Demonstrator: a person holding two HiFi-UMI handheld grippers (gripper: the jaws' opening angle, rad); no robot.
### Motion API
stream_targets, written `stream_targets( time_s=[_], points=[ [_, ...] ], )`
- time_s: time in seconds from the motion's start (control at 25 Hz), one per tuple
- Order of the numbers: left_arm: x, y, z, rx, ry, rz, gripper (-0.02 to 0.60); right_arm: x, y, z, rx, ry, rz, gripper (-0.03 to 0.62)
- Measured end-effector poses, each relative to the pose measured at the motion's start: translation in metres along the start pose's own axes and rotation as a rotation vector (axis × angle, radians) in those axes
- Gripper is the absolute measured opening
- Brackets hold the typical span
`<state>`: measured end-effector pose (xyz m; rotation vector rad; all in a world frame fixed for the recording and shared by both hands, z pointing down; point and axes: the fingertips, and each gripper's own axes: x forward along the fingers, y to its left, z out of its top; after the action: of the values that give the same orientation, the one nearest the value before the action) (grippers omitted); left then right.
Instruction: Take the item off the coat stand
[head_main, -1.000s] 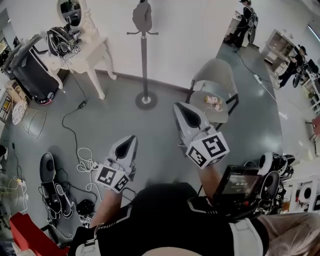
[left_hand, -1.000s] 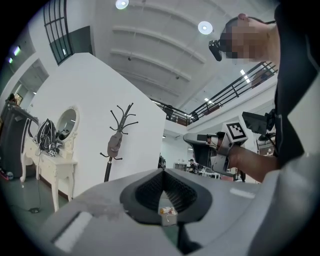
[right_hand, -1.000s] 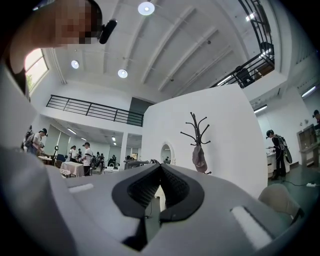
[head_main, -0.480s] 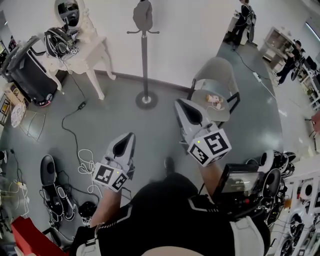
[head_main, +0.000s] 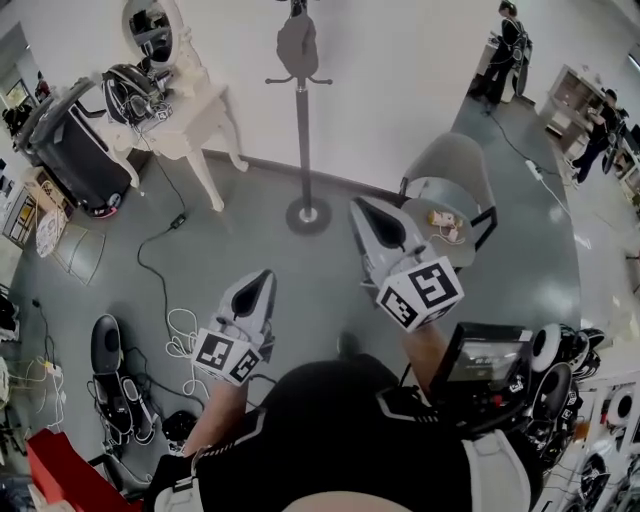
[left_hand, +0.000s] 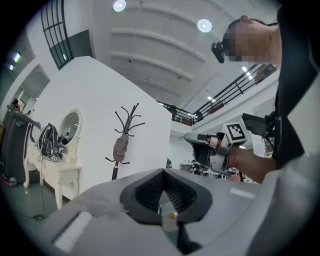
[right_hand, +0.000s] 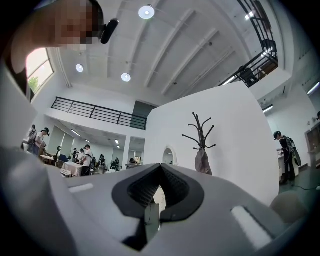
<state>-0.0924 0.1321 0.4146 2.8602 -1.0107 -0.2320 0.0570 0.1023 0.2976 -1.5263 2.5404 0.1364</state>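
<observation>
The coat stand is on the floor against the white wall, and a grey item hangs from one of its upper hooks. The left claw and the right claw are both pressed together with nothing between their jaws. They point toward the stand, well apart from it. A grey chair sits near the stand's base.

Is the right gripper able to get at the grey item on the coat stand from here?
Probably not yet. The right gripper, jaws shut, is held near the person, and the grey item hangs on the coat stand well ahead across the floor. Nothing blocks the way; stepping closer should do.
</observation>
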Motion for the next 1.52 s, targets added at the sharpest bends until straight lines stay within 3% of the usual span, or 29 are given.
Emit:
stream_targets(
  time_s=[0.6, 0.88, 1.52],
  points=[
    [0.074, 0.024, -0.001, -0.003, 0.012, 0.068, 0.006, 0.046, -0.077, -0.006, 0.025, -0.014, 0.047, 0.009],
    [0.101, 0.026, -0.001, 0.028, 0.021, 0.097, 0.006, 0.058, -0.099, -0.005, 0.031, -0.032, 0.100, 0.009],
    [0.150, 0.030, -0.014, 0.014, 0.040, 0.150, 0.007, 0.082, -0.155, -0.017, 0.067, -0.025, 0.150, 0.010]
  ],
)
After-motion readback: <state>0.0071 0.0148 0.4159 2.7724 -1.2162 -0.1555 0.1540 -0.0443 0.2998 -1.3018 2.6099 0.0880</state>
